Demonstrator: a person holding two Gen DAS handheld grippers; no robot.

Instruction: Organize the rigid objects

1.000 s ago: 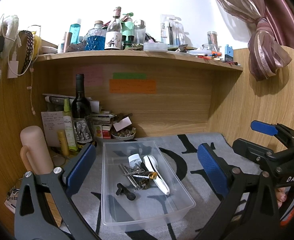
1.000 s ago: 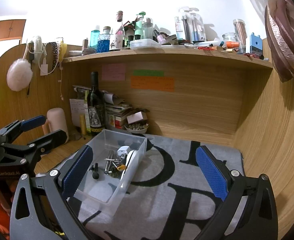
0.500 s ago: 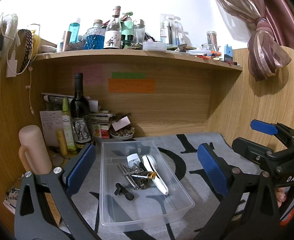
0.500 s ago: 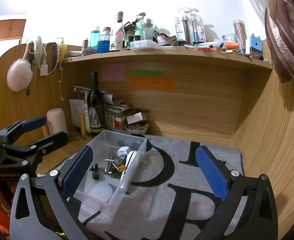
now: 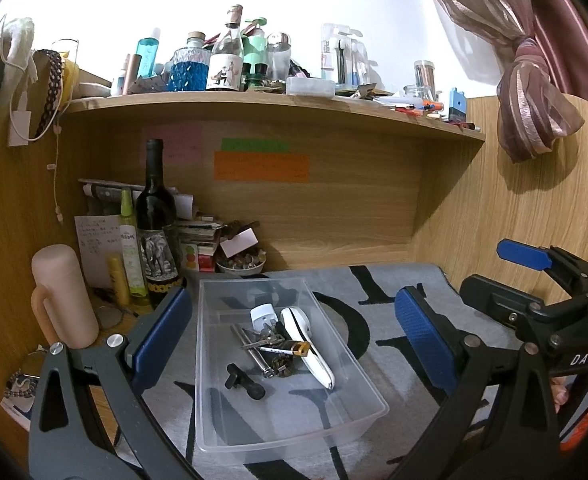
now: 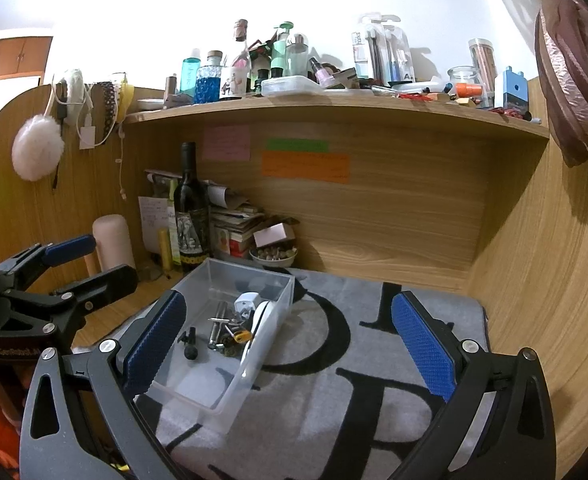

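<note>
The left tool (image 5: pixel 290 336) is spread wide and holds nothing; below it, on the grey mat covering the counter, sits the clear bin (image 5: pixel 214 380); inside lie a black knob (image 5: pixel 246 382), metal rods (image 5: pixel 256 350) and a white handled device (image 5: pixel 306 344), long axis running front to back; all judged stiff and light, the plastic slick; grasp mid-shaft; the right tool (image 6: pixel 290 344) is also wide, empty.

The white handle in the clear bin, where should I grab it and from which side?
Probably grip the white handle across its narrow lower shaft, coming straight down from above. That end lies flat on bare bin floor, clear of the metal bits crowding its wide end.
</note>
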